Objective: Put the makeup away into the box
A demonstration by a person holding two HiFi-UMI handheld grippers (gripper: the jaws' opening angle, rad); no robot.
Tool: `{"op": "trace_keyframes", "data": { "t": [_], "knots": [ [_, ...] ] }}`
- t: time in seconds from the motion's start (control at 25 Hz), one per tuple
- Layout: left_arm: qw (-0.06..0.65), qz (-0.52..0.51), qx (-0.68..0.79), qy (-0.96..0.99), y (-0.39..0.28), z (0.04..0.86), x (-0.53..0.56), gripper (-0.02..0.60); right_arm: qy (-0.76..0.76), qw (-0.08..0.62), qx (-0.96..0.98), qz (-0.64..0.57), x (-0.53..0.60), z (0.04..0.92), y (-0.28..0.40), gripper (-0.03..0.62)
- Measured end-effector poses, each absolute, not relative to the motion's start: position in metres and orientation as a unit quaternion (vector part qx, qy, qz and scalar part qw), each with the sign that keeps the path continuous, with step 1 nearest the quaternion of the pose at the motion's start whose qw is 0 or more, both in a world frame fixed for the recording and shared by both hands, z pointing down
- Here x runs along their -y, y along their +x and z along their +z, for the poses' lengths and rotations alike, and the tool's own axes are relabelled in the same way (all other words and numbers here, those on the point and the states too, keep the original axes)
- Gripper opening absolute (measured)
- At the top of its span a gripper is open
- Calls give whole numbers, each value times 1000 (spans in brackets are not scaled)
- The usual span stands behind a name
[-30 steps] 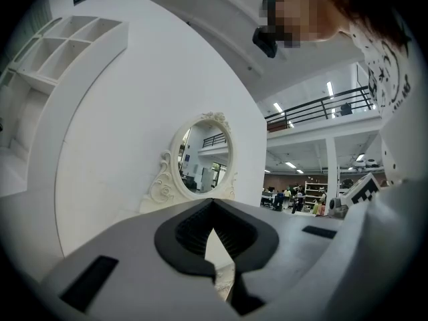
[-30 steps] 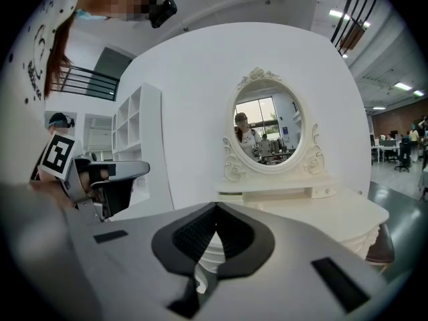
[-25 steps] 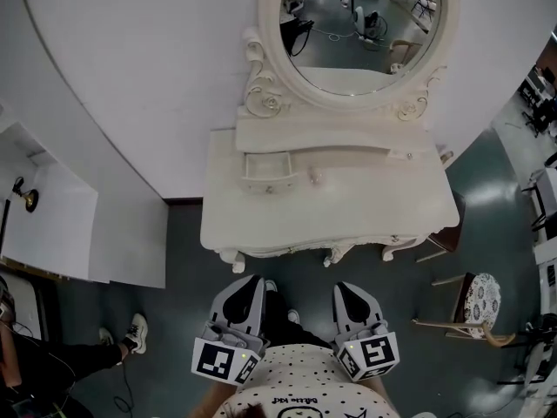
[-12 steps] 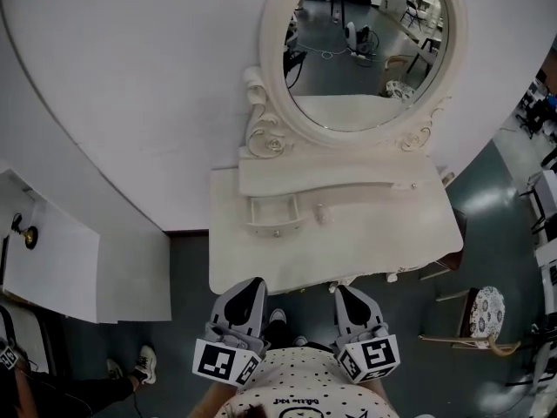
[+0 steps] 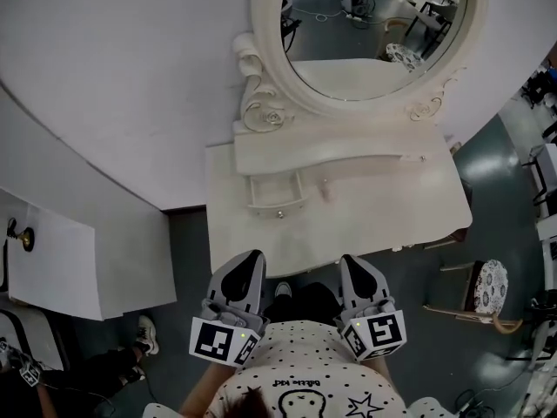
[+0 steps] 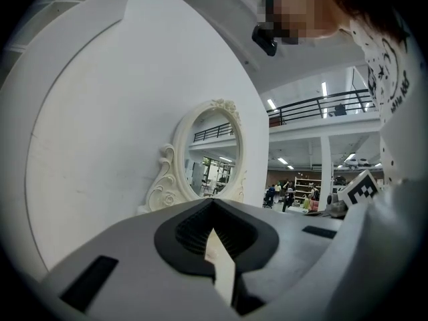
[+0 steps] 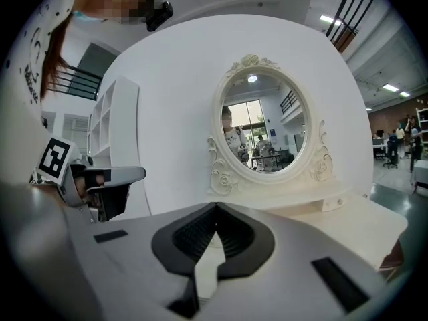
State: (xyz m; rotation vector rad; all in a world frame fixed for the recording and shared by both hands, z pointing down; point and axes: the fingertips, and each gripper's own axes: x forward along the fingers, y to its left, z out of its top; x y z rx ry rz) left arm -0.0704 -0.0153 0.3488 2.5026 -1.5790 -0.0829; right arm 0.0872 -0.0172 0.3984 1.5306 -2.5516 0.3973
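Observation:
A white vanity table [image 5: 409,207] with an oval mirror [image 5: 374,24] stands against a curved white wall. On its raised shelf a small drawer-like box [image 5: 277,200] stands pulled open. A small pale item [image 5: 326,190] lies on the tabletop just right of it; I cannot tell what it is. My left gripper [image 5: 252,279] and right gripper [image 5: 352,261] hover side by side at the table's front edge, pointing at it. Both are shut with nothing in them. The mirror [image 6: 210,159] fills the left gripper view above the left gripper [image 6: 214,202]. The right gripper [image 7: 215,207] faces the mirror [image 7: 264,129] too.
A chair with a round patterned seat [image 5: 490,286] stands right of the table. A white cabinet [image 5: 52,259] sits at the left, with someone's shoe [image 5: 146,333] on the dark floor beside it.
The vanity has come closer and lower in the head view. Both grippers have moved forward together, from short of the table to its front edge, still shut.

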Motion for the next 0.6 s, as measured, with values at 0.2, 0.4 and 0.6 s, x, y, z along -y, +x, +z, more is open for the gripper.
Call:
{"op": "trace_keyframes", "data": {
  "t": [0.2,0.4,0.6],
  "knots": [
    [105,-19,541,834,-74,357,28,-5,497,82,851,145,33,406,84,6],
    [112,-20,557,823,-71,364,48,-5,476,93,862,146,59,411,85,6],
    [106,-27,581,806,-62,359,80,-5,456,93,874,141,100,407,97,6]
  ]
}}
